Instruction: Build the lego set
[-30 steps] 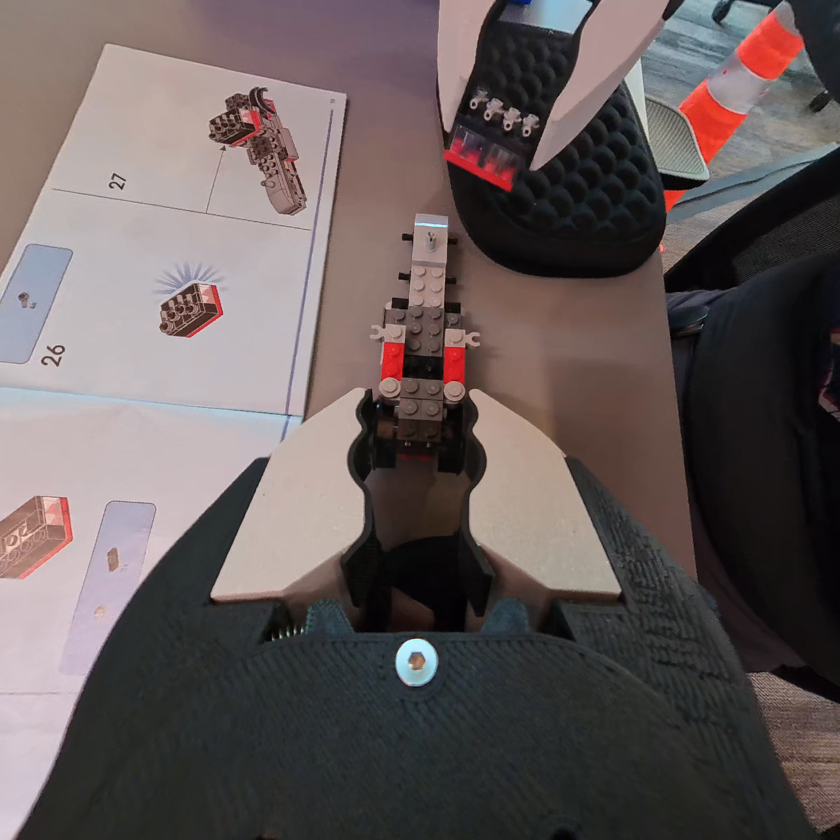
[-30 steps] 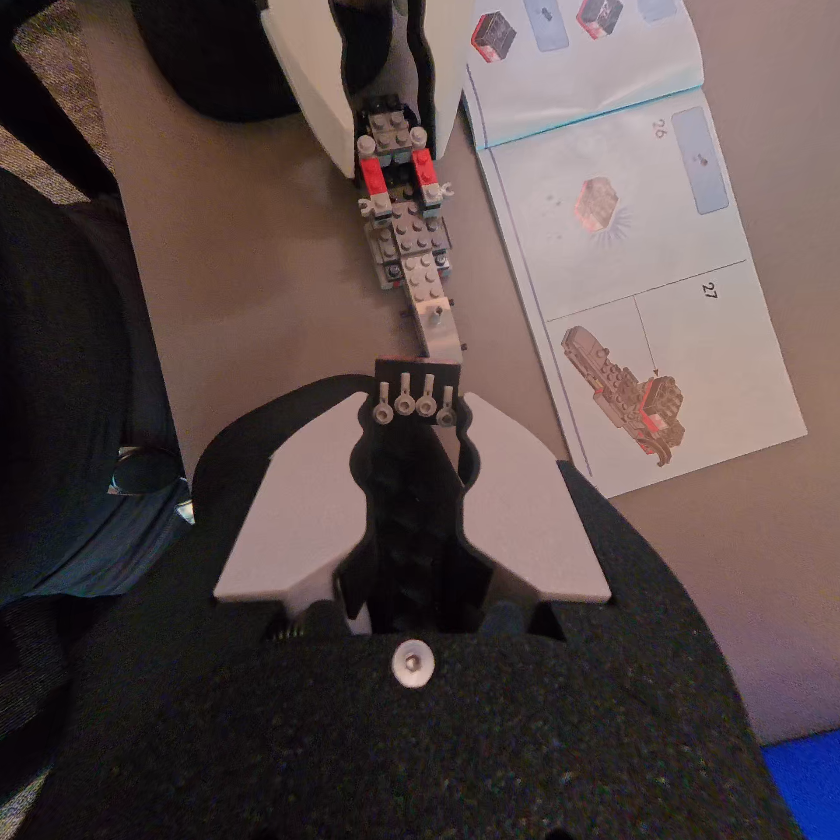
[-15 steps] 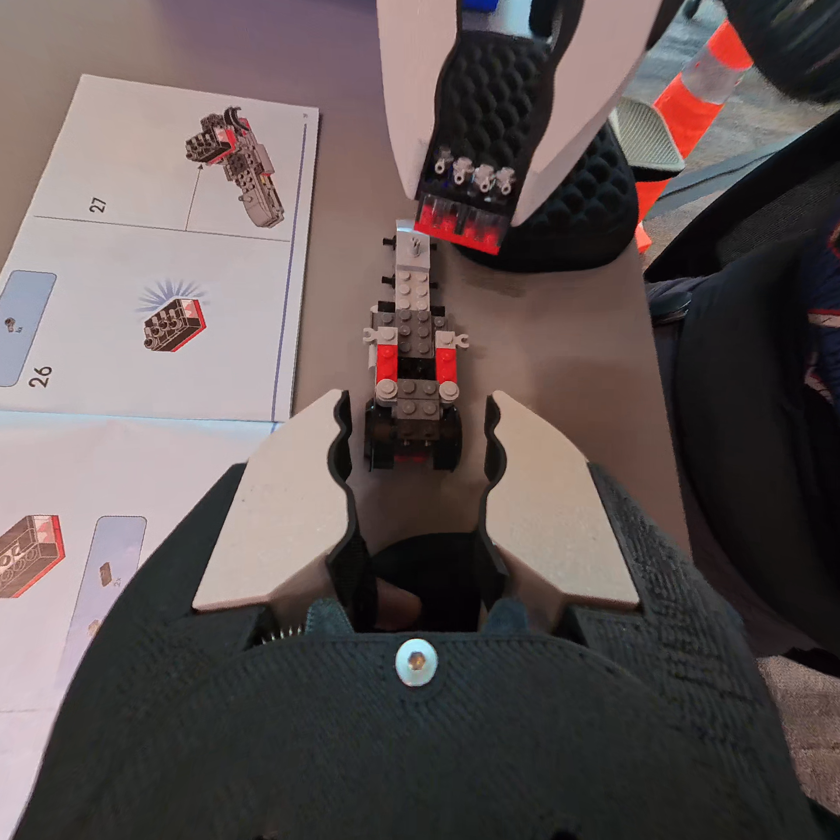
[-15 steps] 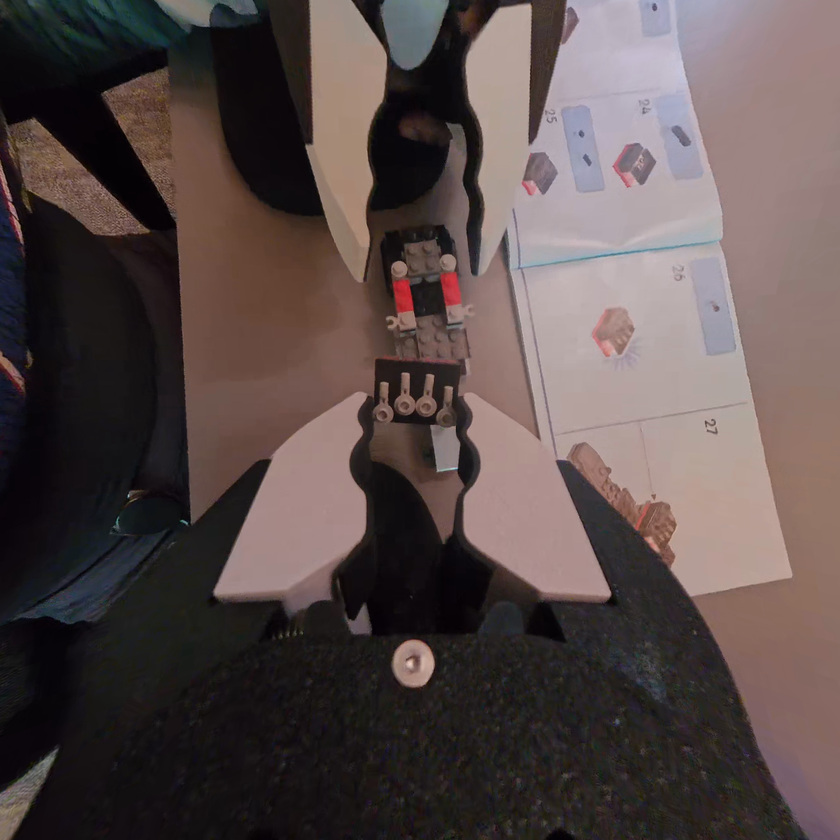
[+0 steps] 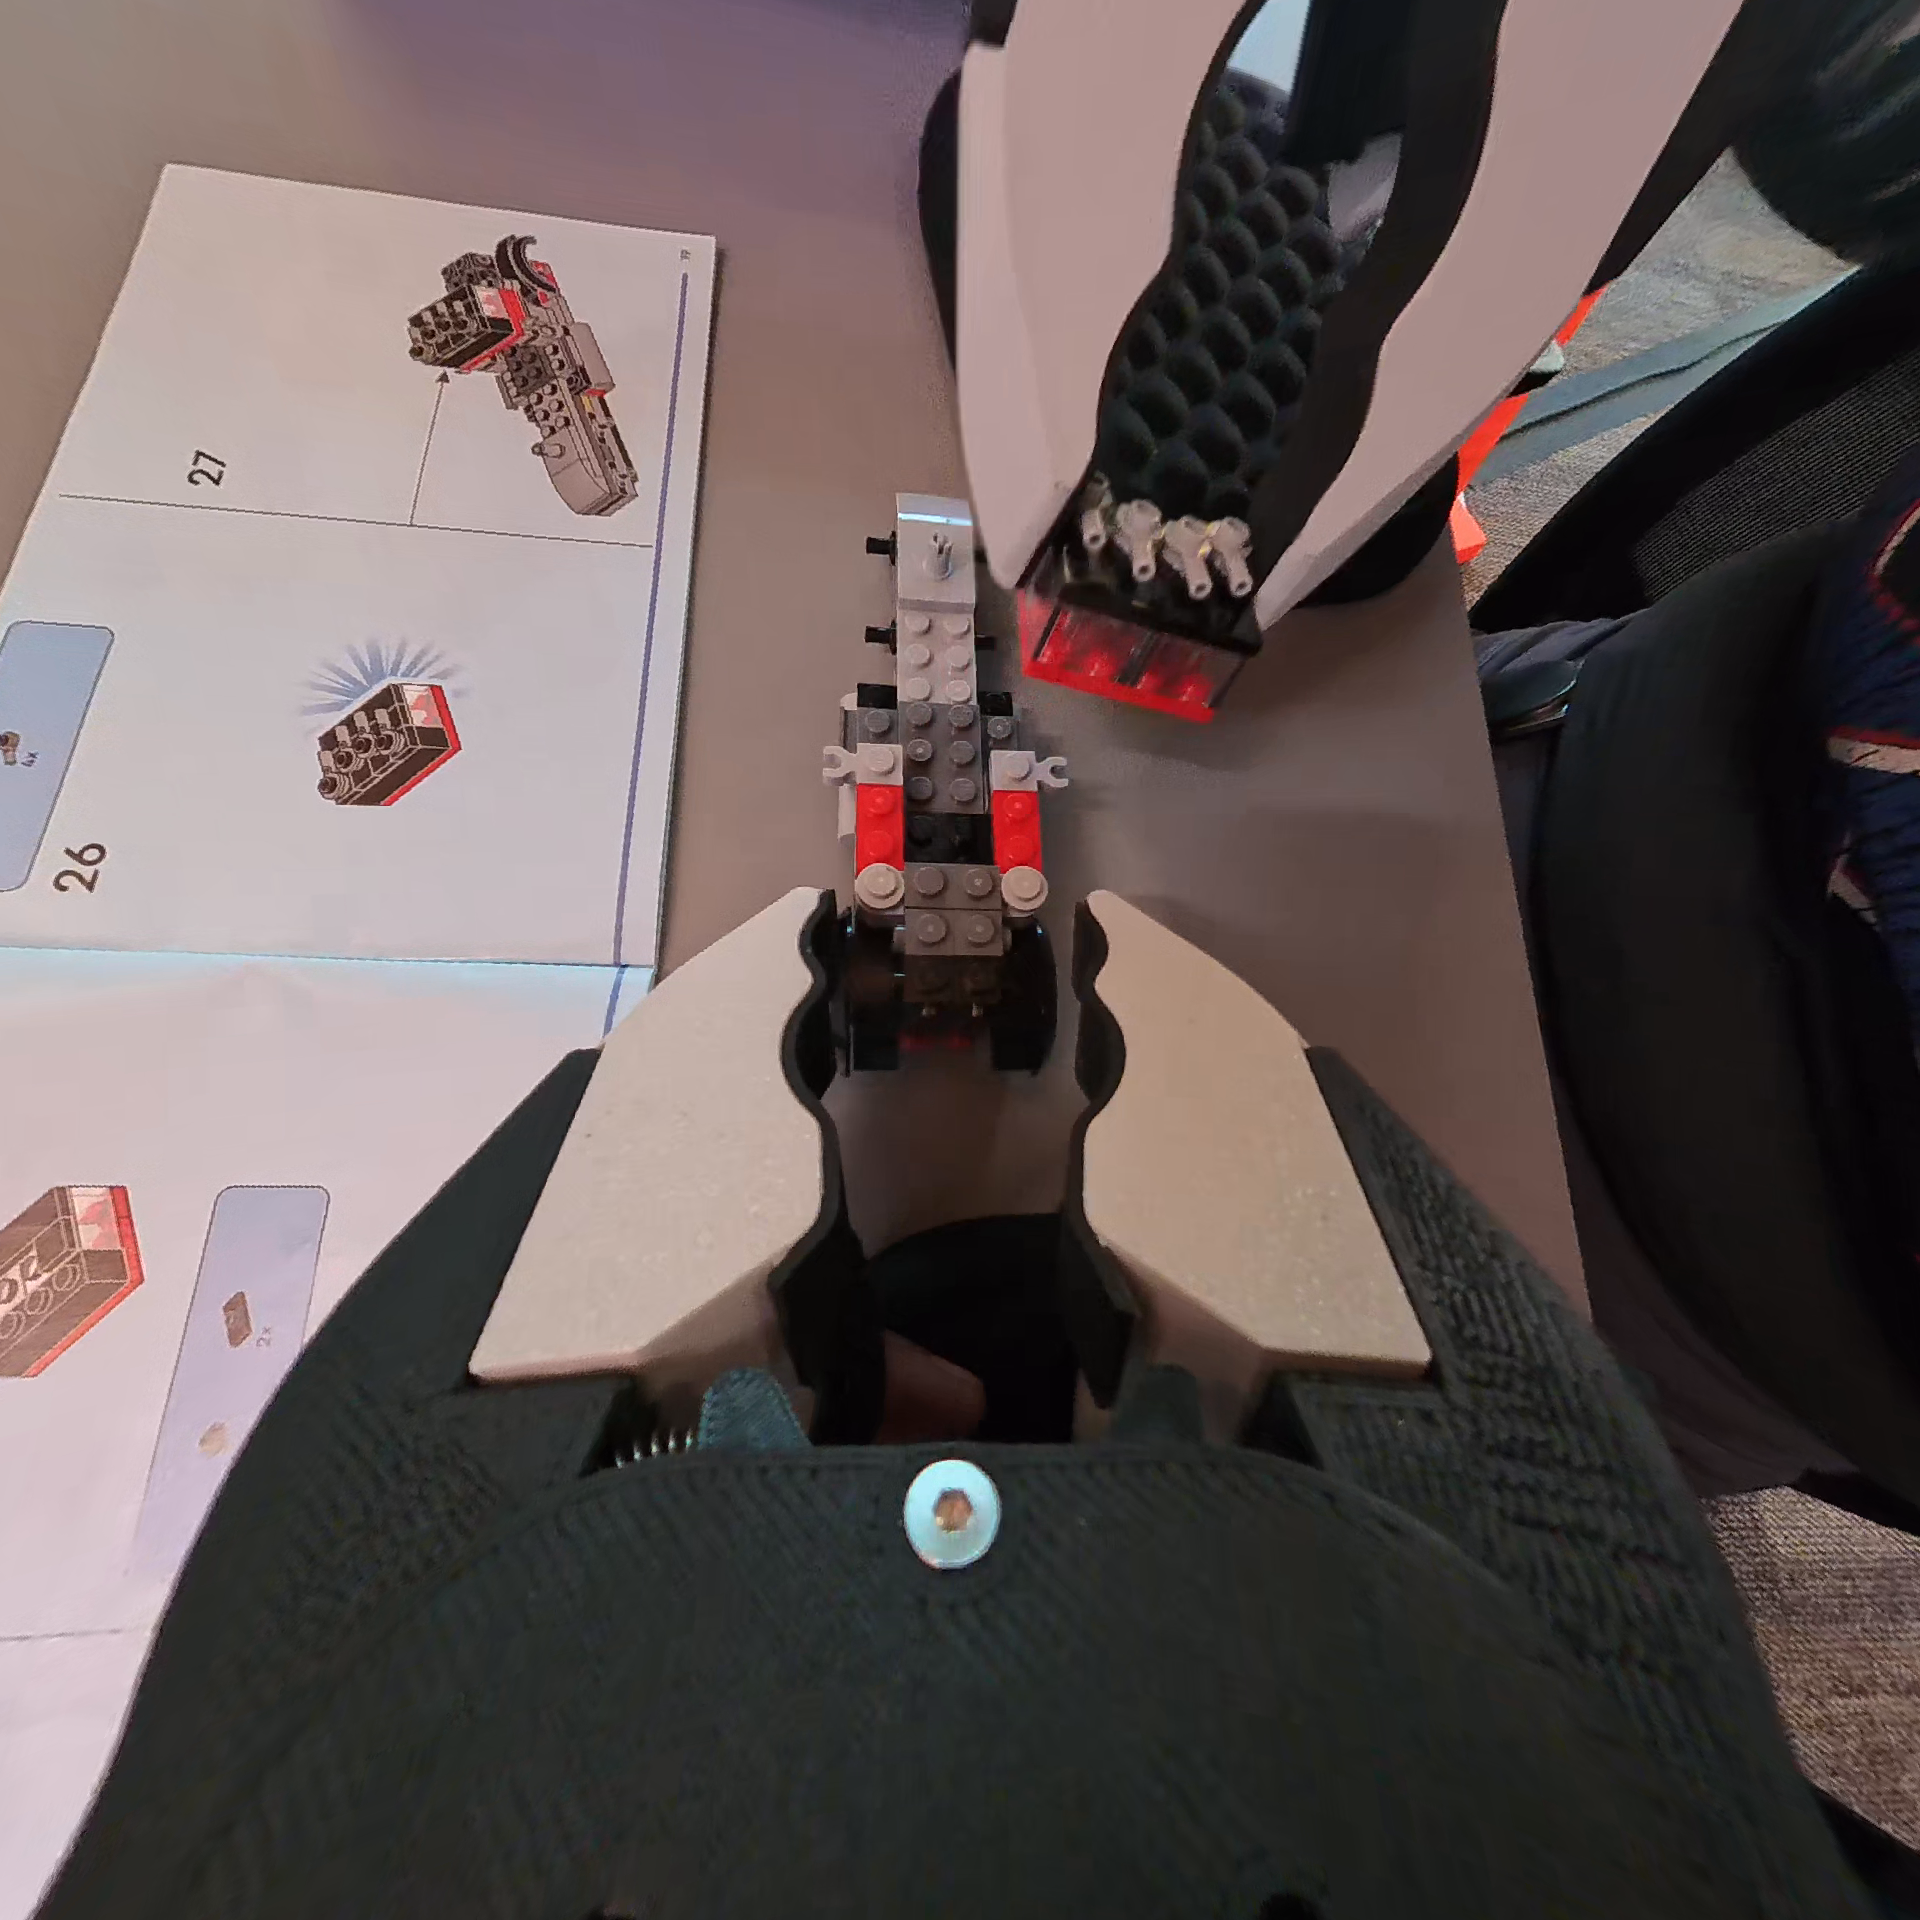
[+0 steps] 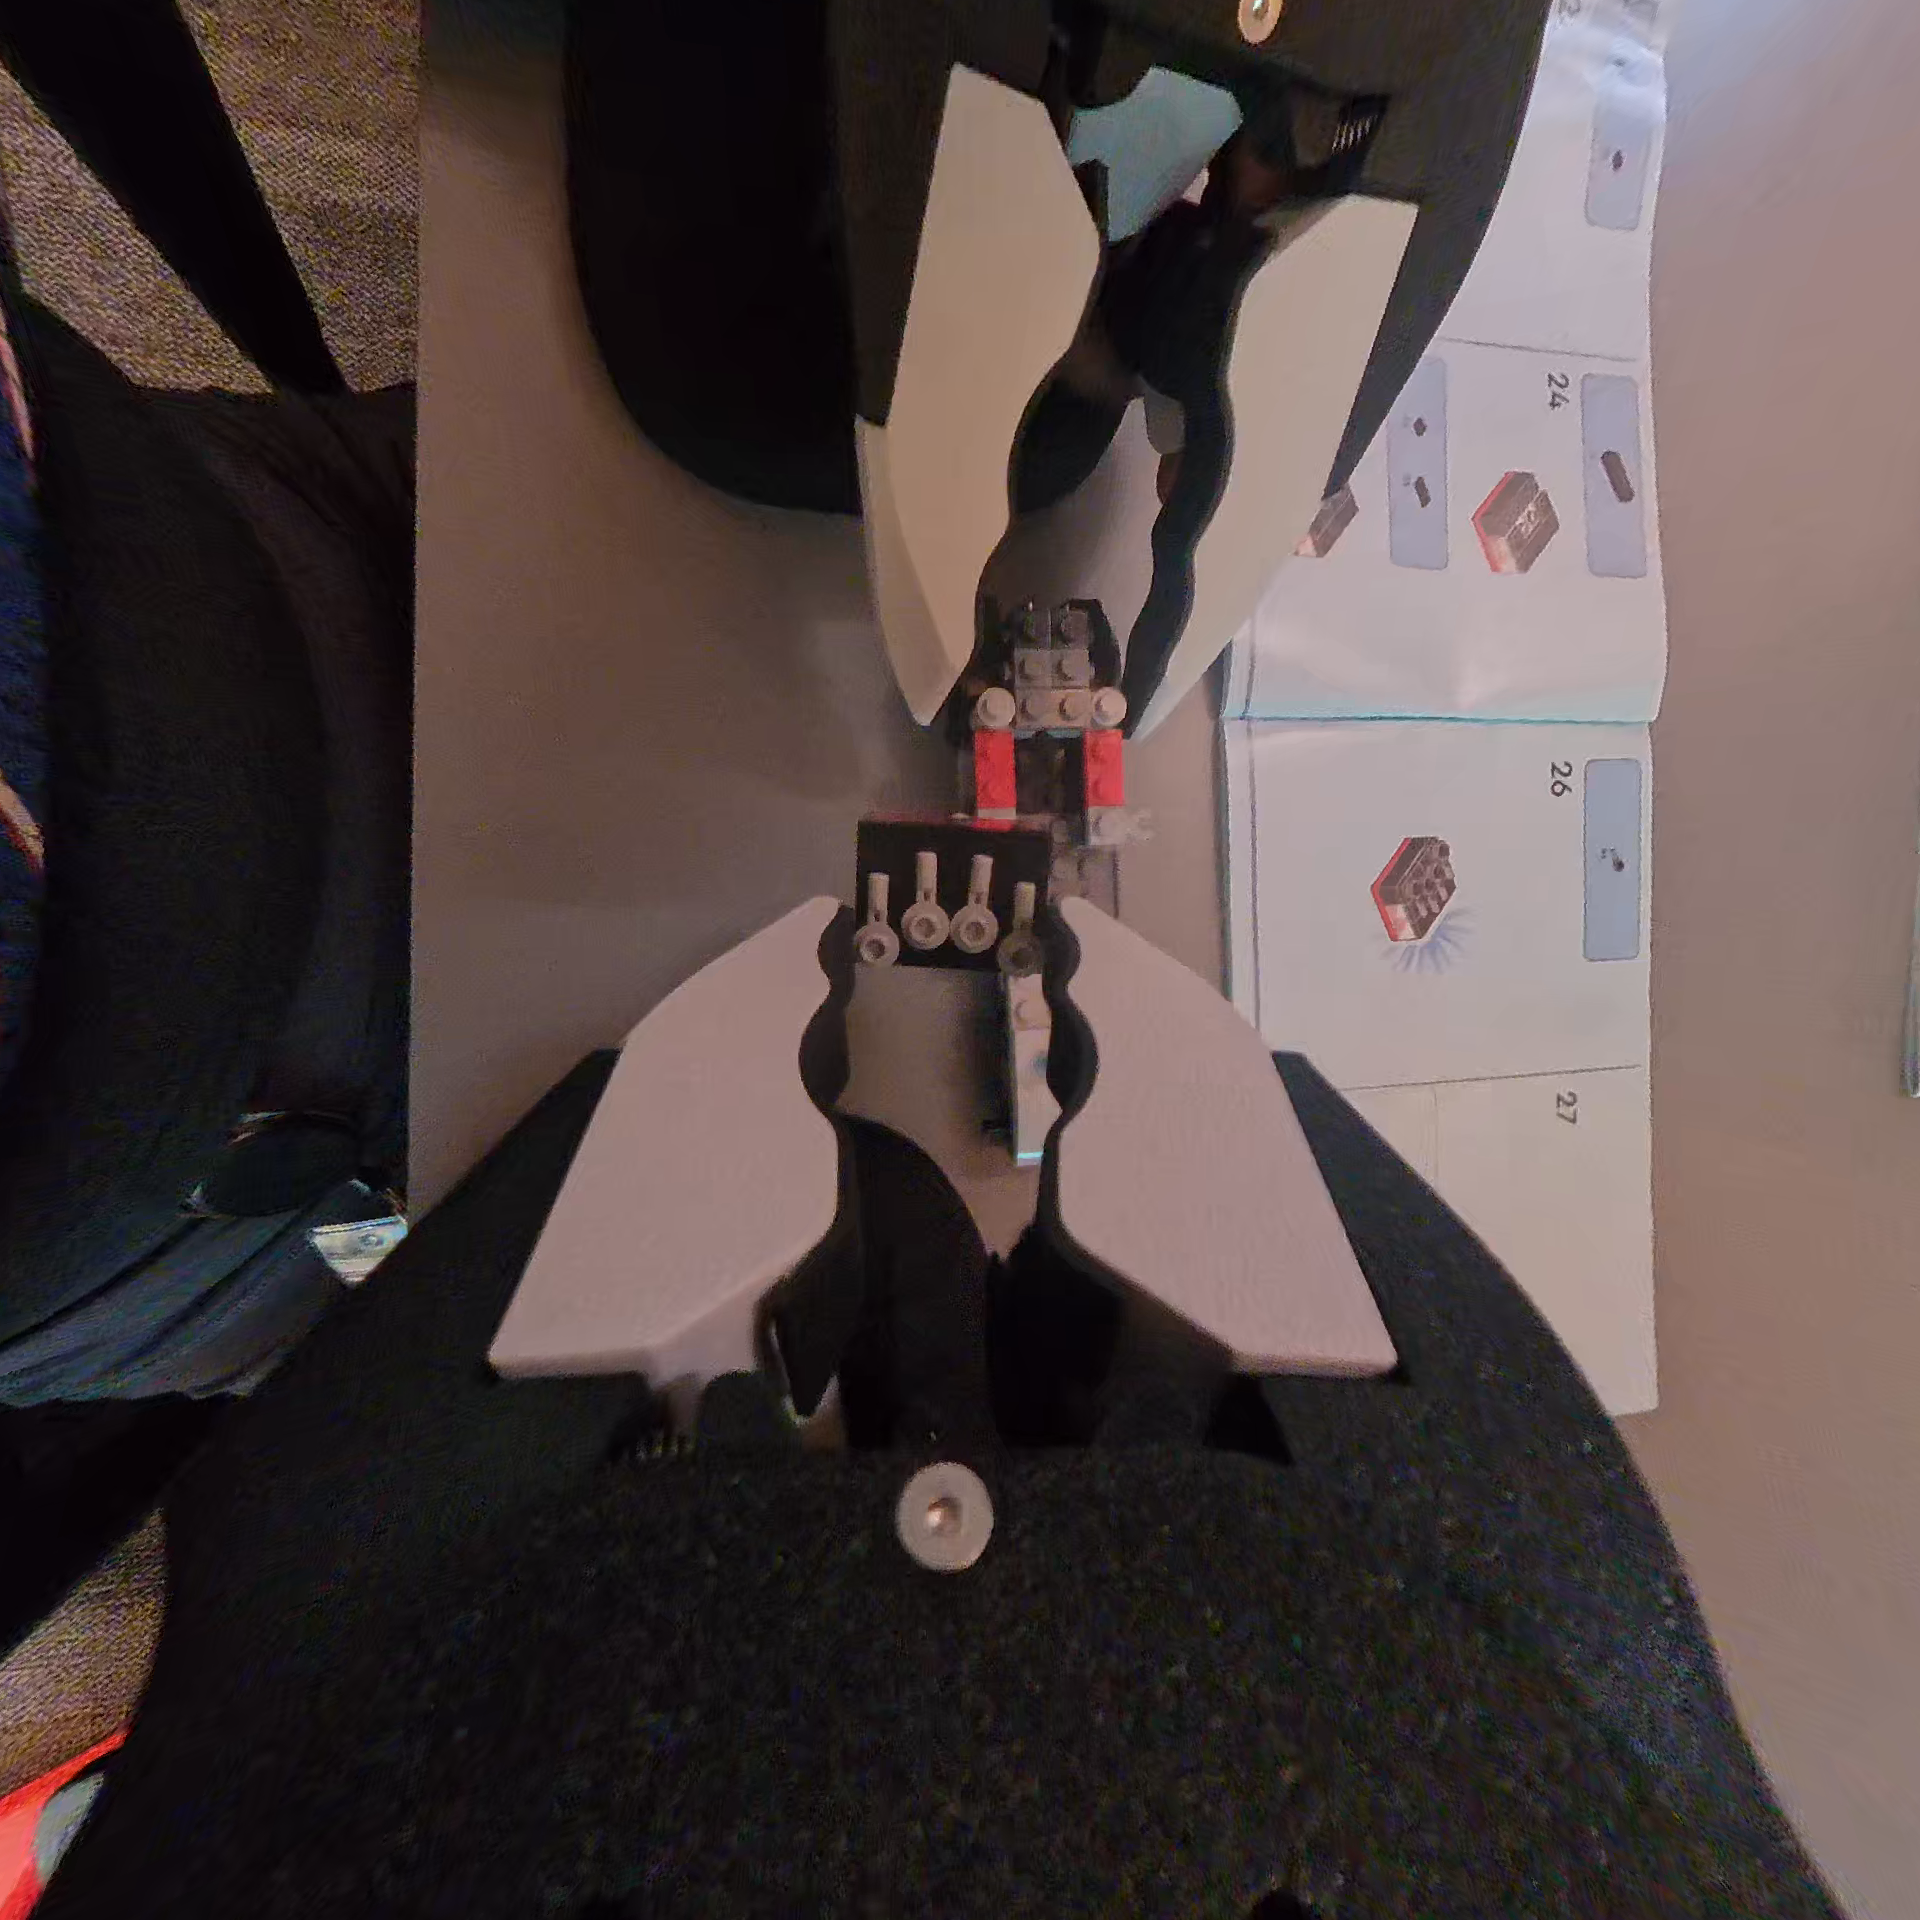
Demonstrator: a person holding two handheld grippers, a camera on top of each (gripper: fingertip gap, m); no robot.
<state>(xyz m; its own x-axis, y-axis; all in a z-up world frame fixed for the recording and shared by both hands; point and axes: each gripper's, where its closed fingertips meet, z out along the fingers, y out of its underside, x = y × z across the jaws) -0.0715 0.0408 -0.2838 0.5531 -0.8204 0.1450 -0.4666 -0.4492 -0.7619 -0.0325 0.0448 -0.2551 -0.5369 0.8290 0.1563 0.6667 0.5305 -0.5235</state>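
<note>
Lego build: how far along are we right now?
Done: the long grey-and-red body stands assembled on the table, and the black-and-red block carries its four grey pins. In hand: the right gripper grips that block above the body; the left gripper brackets the body's end, open. Left: seating the block.

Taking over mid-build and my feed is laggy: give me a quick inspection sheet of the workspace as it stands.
Surface: grey-brown tabletop, bare around the build.
Job's things: long grey, red and black brick model flat on the table; black-and-red brick block with four small grey pins; open paper instruction booklet beside the model.
Clutter: nothing seen.
Grippers: left gripper open, straddling the model's near end; right gripper shut on the block.
Cables: nothing seen.
Surroundings: black chair, orange cone, carpet.
</note>
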